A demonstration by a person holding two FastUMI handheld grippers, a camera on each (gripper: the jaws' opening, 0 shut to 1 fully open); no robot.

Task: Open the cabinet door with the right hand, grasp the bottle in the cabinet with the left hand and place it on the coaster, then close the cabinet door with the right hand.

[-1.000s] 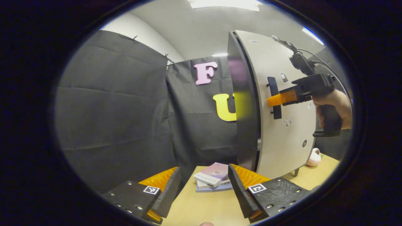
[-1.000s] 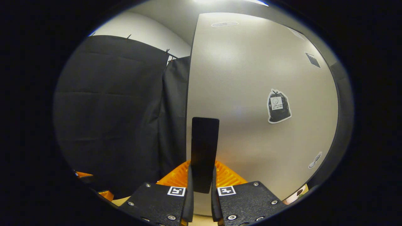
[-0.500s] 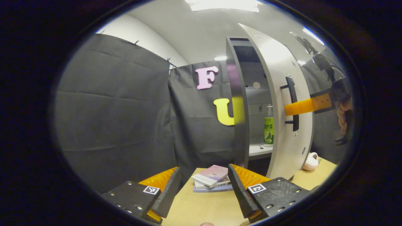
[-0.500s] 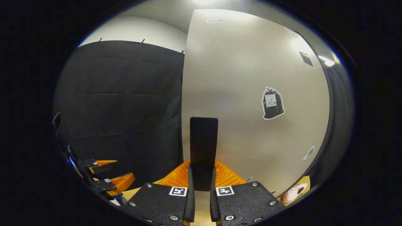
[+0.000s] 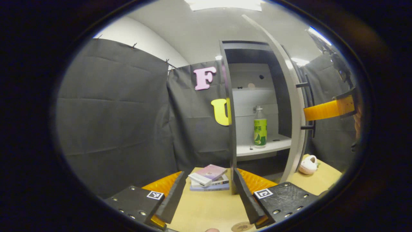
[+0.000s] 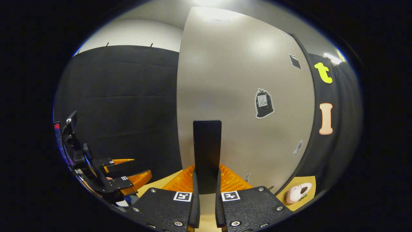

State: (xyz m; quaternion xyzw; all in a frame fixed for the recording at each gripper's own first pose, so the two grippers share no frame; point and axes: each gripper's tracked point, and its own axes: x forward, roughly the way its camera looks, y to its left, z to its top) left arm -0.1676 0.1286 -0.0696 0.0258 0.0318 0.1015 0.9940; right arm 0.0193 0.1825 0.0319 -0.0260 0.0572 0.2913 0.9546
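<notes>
Right gripper (image 6: 206, 206) clamped on the door handle (image 6: 207, 154), cabinet door (image 6: 238, 96) now swung much wider than a second ago. Left gripper (image 5: 207, 193) spread, empty. Green-labelled bottle (image 5: 259, 127) now exposed, upright on the shelf (image 5: 273, 145); reach looks clear.

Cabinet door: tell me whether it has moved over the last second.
Yes. In the left gripper view the cabinet door has swung open to the right, away from the cabinet frame, uncovering the bottle on the shelf.
</notes>
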